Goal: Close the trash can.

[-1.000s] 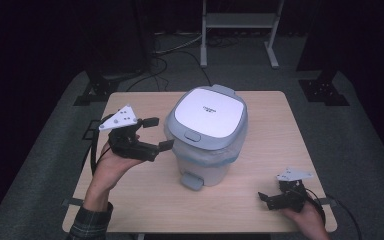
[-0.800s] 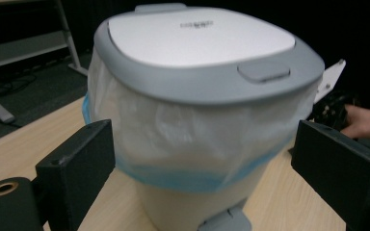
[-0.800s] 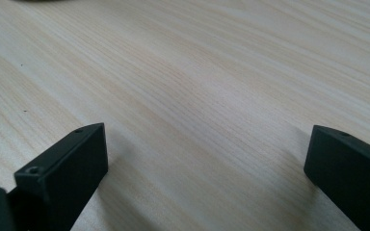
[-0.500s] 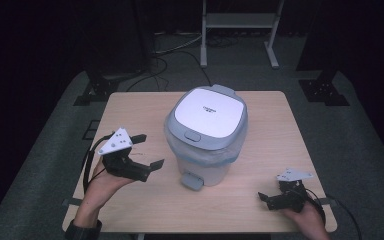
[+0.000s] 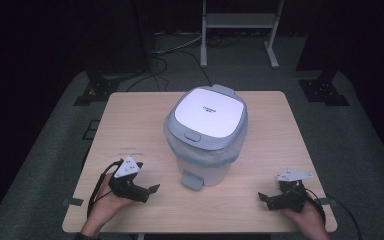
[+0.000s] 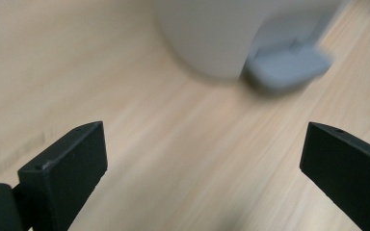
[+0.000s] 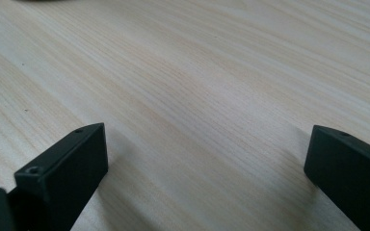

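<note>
A pale grey pedal bin (image 5: 207,135) with a white lid stands shut in the middle of the wooden table (image 5: 130,125); a clear liner shows under its rim. Its grey foot pedal (image 5: 192,181) points toward the front edge. My left gripper (image 5: 149,192) rests low at the front left, jaws wide open and empty, aimed toward the bin. In the left gripper view the bin's base (image 6: 212,33) and pedal (image 6: 289,65) sit ahead, blurred. My right gripper (image 5: 265,198) lies at the front right, open and empty, over bare wood (image 7: 197,96).
Beyond the table lie dark floor, cables (image 5: 175,50) and a metal stand (image 5: 240,25). Black stand feet (image 5: 325,90) sit at the far corners. Bare wood stretches on both sides of the bin.
My left gripper has come down and back from beside the bin's lid to the front left of the table. The right gripper has stayed put.
</note>
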Available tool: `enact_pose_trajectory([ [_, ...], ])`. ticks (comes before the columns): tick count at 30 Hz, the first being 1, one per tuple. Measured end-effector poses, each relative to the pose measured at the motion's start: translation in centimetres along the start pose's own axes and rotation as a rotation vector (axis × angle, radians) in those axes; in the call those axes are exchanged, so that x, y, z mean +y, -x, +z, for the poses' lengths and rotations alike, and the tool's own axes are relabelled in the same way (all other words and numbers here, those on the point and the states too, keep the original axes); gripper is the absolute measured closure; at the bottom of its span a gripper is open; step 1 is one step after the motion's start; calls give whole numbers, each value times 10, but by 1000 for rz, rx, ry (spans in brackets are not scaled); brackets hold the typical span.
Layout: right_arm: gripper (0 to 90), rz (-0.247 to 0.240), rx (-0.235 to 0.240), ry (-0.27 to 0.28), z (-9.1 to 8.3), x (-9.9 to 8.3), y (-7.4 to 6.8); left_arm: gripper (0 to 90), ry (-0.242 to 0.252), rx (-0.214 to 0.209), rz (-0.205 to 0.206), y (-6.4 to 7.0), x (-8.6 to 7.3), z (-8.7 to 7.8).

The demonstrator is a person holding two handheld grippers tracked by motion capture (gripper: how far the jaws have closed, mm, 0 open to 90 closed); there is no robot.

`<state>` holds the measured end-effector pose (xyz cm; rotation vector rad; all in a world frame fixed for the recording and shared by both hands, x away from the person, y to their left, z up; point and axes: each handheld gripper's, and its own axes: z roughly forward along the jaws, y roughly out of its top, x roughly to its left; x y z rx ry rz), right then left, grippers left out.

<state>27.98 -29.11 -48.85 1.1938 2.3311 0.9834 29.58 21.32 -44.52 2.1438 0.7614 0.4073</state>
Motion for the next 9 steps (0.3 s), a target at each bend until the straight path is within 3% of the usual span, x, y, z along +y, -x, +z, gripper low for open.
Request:
enact_pose_trajectory([
  [5, 4, 1, 1, 0, 0, 0, 0, 18, -113, 22, 14, -2, -26, 11],
  [9, 4, -2, 2, 0, 0, 0, 0, 18, -131, 12, 6, -3, -34, 12],
])
